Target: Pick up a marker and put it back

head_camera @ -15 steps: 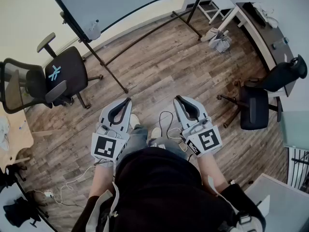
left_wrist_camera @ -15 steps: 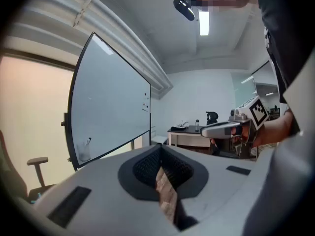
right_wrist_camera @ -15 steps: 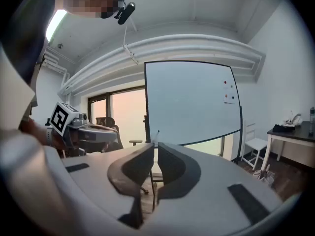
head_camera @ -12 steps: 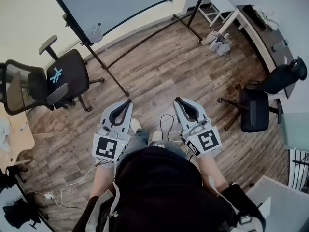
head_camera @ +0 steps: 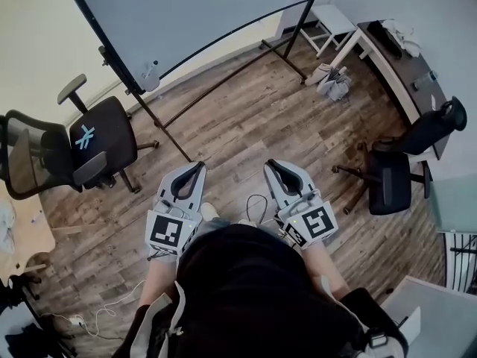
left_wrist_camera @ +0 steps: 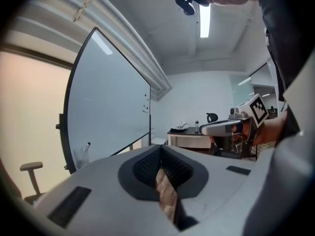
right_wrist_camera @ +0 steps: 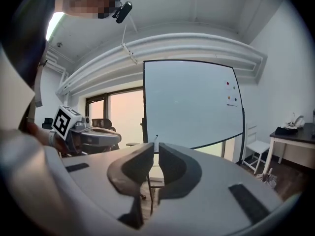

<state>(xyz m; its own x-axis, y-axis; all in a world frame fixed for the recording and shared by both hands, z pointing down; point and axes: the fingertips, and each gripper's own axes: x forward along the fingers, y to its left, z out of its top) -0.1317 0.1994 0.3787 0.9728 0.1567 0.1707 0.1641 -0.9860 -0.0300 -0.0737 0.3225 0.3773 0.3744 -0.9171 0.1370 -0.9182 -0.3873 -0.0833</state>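
A marker (head_camera: pixel 154 65) stands with its dark tip up in a clear cup (head_camera: pixel 150 77) hung at the lower left corner of the whiteboard (head_camera: pixel 194 10). The left gripper view shows the same marker (left_wrist_camera: pixel 87 145) far off at the board's edge. My left gripper (head_camera: pixel 200 166) and right gripper (head_camera: pixel 269 162) are held side by side at waist height over the wooden floor, well short of the board. Both are shut with their tips touching and nothing between them. The left gripper (left_wrist_camera: pixel 160 149) shows only floor through its slit. The right gripper (right_wrist_camera: pixel 155 149) points at the whiteboard (right_wrist_camera: pixel 192 102).
The board's black stand legs (head_camera: pixel 160 129) reach across the floor ahead. A black office chair (head_camera: pixel 97 136) is at the left, another (head_camera: pixel 395 170) at the right beside a dark desk (head_camera: pixel 391 47). Shoes (head_camera: pixel 332 80) and a white stool (head_camera: pixel 328 21) sit far right. Cables (head_camera: pixel 257 200) lie at my feet.
The view has shifted forward a little, so the whiteboard and marker cup sit lower and nearer. Both grippers stay shut and level in front of the body.
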